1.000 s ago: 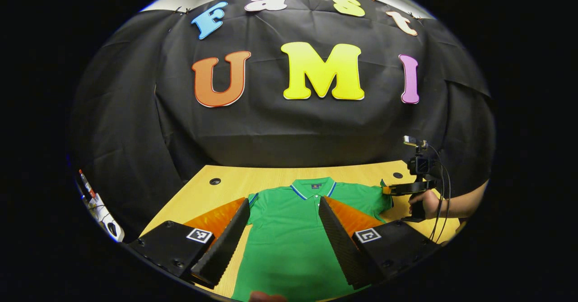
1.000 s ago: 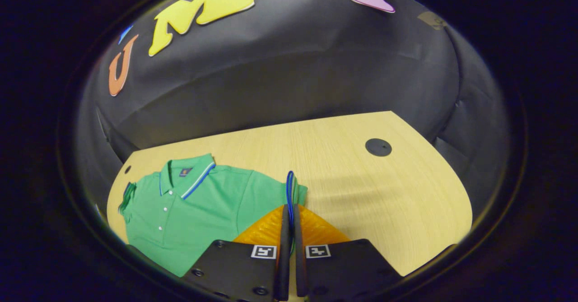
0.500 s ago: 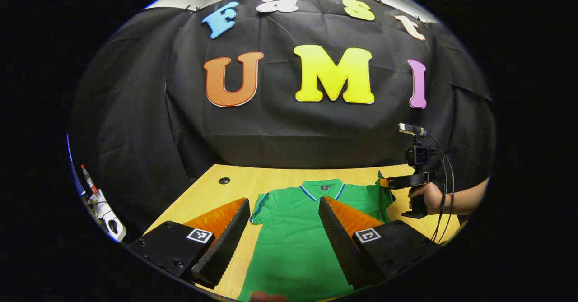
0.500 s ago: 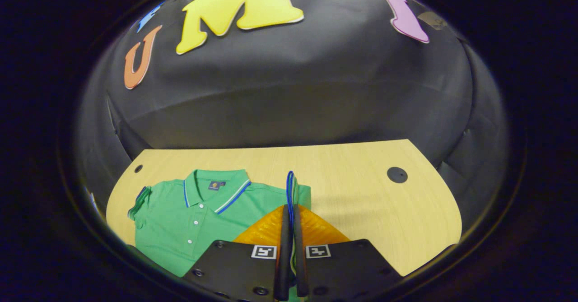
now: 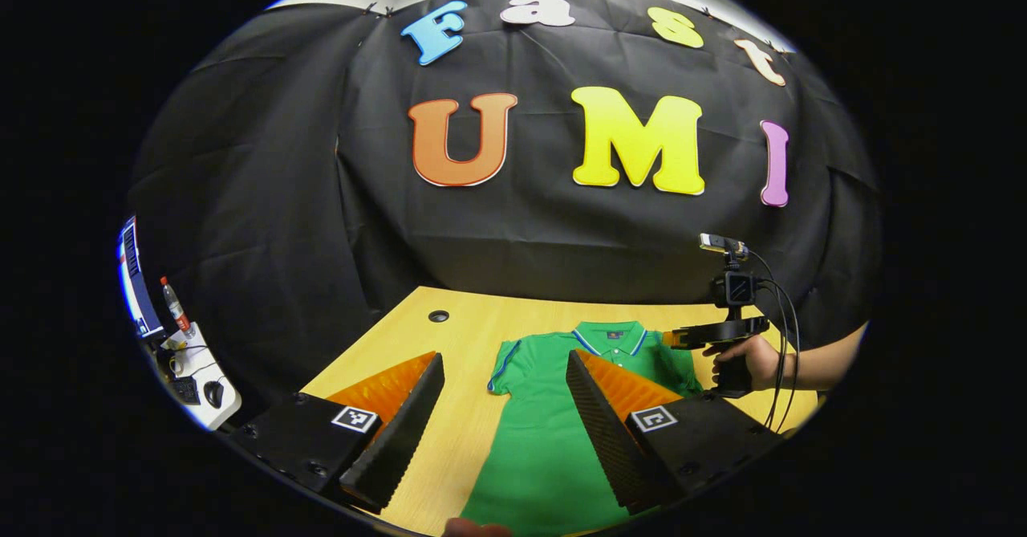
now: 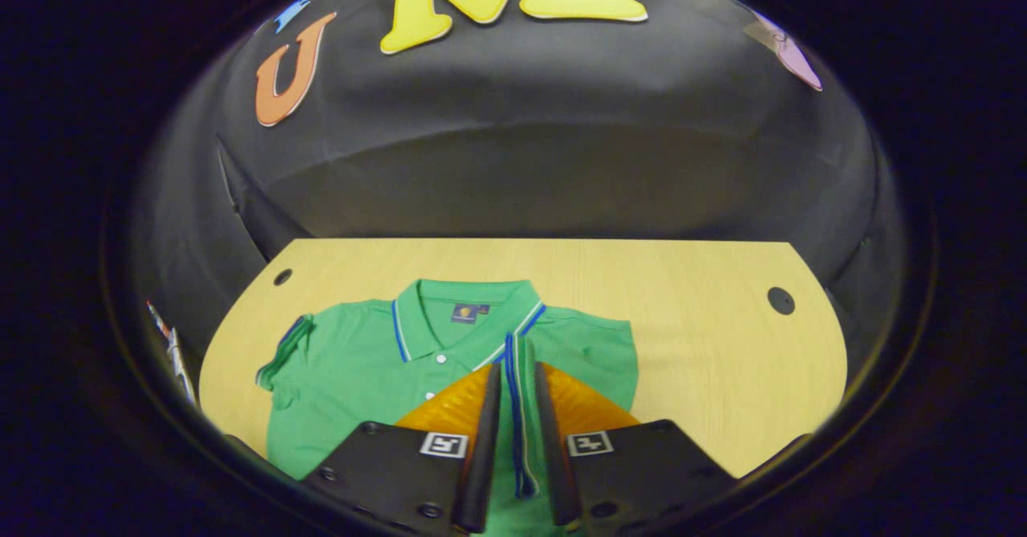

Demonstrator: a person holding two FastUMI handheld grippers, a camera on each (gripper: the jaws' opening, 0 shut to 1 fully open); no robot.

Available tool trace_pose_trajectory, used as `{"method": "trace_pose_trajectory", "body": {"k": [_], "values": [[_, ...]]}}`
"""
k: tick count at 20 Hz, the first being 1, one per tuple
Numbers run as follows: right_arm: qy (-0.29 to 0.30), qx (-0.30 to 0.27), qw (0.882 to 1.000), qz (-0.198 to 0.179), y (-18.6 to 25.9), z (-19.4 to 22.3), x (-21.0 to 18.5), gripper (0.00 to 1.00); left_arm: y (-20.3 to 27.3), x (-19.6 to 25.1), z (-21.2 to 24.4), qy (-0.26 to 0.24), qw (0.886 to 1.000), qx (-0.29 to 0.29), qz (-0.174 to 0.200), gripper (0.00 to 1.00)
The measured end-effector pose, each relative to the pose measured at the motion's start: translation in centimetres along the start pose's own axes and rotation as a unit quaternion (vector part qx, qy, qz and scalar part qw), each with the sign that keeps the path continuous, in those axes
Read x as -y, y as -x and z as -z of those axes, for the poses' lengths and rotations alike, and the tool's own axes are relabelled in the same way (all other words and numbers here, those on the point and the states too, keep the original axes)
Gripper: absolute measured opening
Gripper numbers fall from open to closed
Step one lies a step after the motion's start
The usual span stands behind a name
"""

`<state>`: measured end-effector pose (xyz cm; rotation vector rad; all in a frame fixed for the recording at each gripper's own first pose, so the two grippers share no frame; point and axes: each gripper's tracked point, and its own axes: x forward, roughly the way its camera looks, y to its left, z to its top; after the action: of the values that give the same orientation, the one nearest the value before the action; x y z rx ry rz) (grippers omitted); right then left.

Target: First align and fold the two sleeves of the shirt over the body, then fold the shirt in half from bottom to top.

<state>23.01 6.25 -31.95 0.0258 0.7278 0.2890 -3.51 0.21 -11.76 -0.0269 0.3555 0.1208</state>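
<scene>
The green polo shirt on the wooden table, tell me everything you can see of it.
The green polo shirt lies flat, front up, on the light wooden table, collar toward the black cloth wall. It looks like knit cotton, with blue and white trim on collar and sleeve cuffs, a white-buttoned placket and a small neck label. One sleeve is still spread out; the other sleeve's striped cuff sits between the right gripper fingers, brought over the chest. The open left gripper hovers over the lower body.

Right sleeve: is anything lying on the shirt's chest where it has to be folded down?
Nothing visible does. The right gripper holds the sleeve cuff over the shirt, whose chest lies bare. The left gripper hangs open nearer the hem.
</scene>
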Motion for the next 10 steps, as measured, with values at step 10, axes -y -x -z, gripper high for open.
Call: {"method": "trace_pose_trajectory", "body": {"k": [10], "values": [[0.059,0.076,0.993,0.073,13.3,-3.3,2.0,0.87,-1.0,-0.2,-2.2,0.011,0.997,0.029,0.074,0.98]]}}
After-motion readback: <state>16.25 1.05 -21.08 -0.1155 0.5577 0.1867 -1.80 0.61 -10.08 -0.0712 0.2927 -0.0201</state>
